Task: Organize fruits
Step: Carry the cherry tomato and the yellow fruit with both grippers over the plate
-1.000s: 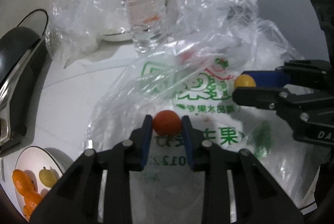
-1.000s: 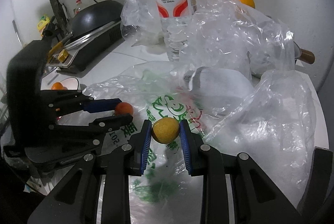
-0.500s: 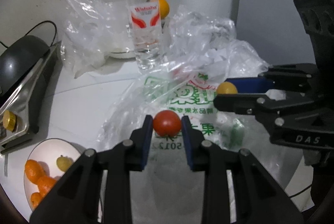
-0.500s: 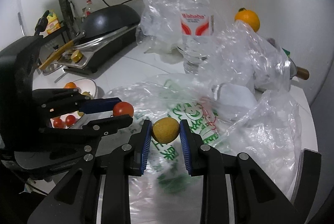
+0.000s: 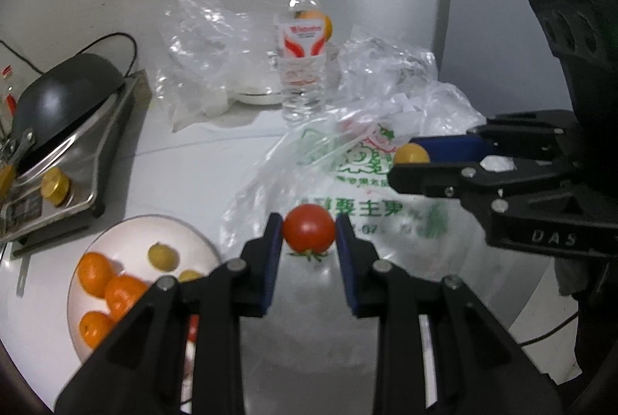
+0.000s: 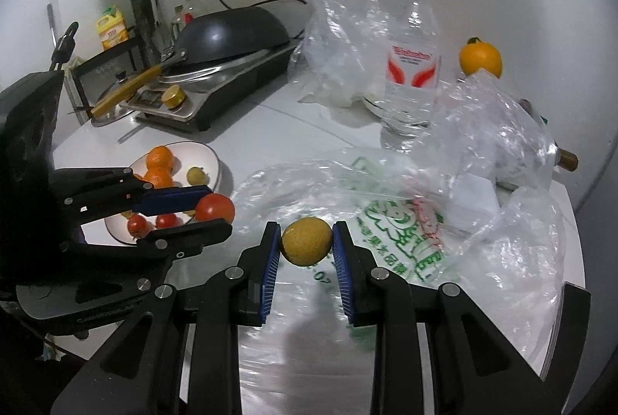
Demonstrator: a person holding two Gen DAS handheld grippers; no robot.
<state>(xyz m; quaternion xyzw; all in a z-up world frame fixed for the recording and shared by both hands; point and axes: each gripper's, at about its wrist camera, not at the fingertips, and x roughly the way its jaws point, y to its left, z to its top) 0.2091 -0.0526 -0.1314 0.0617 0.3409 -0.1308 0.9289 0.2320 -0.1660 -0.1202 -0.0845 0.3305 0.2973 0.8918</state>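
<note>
We are partway through sorting the fruit, by our reading. Our left gripper (image 5: 309,233) is clenched on a small round red tomato (image 5: 308,228), its green stem end facing down, held clear above the printed clear plastic bag (image 5: 370,191) that lies crumpled on the white worktop (image 5: 185,167). Our right gripper (image 6: 307,247) grasps a round yellow-green fruit with a rough skin (image 6: 307,246) in the same way, also lifted over the bag.

The round white plate (image 6: 210,154) sits to the left of the bag and already carries several small orange mandarins (image 6: 159,158), a yellow-green fruit (image 6: 197,175) and a few little red tomatoes (image 6: 138,225), so a good share of the work looks done. Neither held fruit is over the plate yet; the tomato is the nearer of the two.

What is left, as we judge it: carry both fruits across to the plate and set them among their kind. A larger orange (image 6: 480,58) rests at the back near the clear water bottle with a red label (image 6: 412,67), and may need fetching too. We cannot tell whether more fruit hides in the bags.
</note>
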